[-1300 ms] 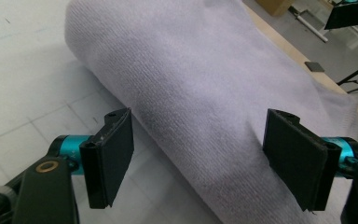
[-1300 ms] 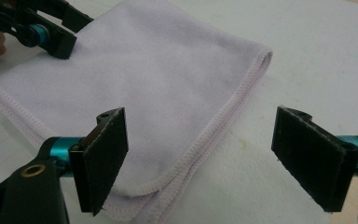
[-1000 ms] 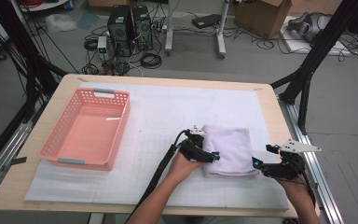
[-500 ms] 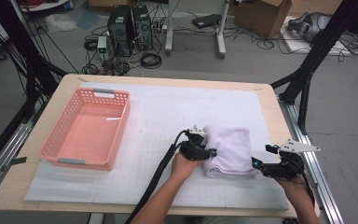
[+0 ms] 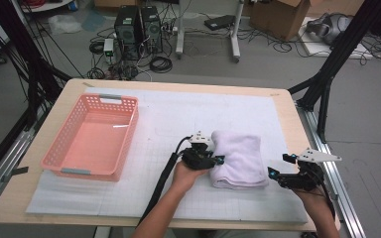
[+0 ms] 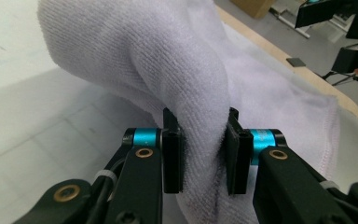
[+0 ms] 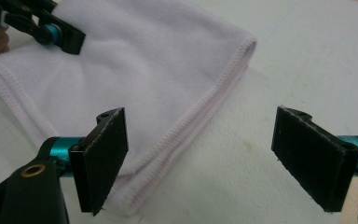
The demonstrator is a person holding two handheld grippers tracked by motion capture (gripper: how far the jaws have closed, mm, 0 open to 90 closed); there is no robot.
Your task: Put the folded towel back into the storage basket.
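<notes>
Cables, computer towers and a cardboard box crowd the grey floor behind a wooden tabletop (image 5: 283, 99) covered by a white gridded mat (image 5: 178, 119). On the mat's left side sits a pink plastic basket (image 5: 93, 136). A folded white towel (image 5: 238, 158) lies on the mat toward the right front, well apart from the basket. The left hand-held gripper (image 5: 213, 159) has just been closing on the towel's left edge, and in the left gripper view its pads (image 6: 172, 154) pinch a raised fold of the terry cloth (image 6: 186, 84) between them, the cloth bunched up over the mat. The right hand-held gripper (image 5: 278, 174) rests just beside the towel's right edge; in the right gripper view its jaws stand wide apart, one pad (image 7: 103, 154) over the towel's hemmed corner (image 7: 168, 88), the other above bare mat, gripping nothing.
</notes>
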